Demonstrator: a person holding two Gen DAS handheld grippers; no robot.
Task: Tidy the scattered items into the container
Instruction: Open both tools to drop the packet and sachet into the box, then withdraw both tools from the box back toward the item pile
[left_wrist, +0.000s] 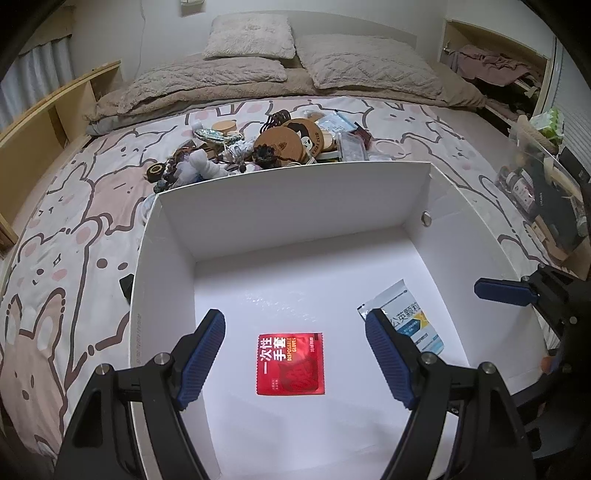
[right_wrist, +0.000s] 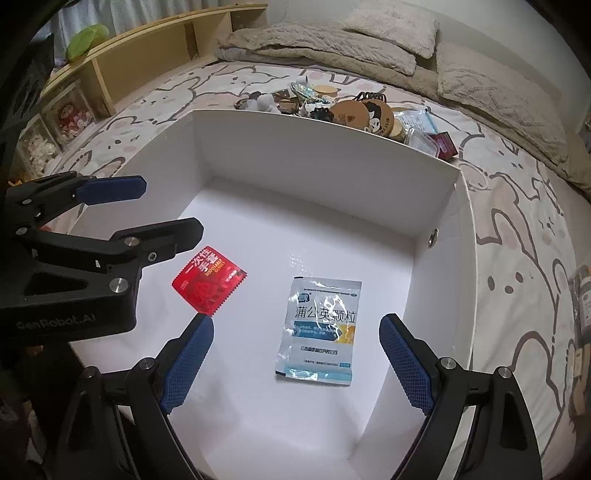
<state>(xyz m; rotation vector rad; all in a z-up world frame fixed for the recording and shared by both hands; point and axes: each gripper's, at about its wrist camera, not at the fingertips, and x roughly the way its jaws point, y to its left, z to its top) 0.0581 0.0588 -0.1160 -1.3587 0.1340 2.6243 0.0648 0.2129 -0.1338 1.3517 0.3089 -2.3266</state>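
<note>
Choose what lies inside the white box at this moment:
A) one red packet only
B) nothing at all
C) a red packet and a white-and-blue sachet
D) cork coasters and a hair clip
C: the red packet and the white-and-blue sachet both lie flat on the floor of the white box, apart from each other; the cork coasters are in the pile on the bed behind it.

red sachet (left_wrist: 290, 364): "DISPOSABLE GLOVES" | left claw (right_wrist: 162, 218) body: "GenRobot.AI" | white sachet (right_wrist: 319, 332): Chinese print
</note>
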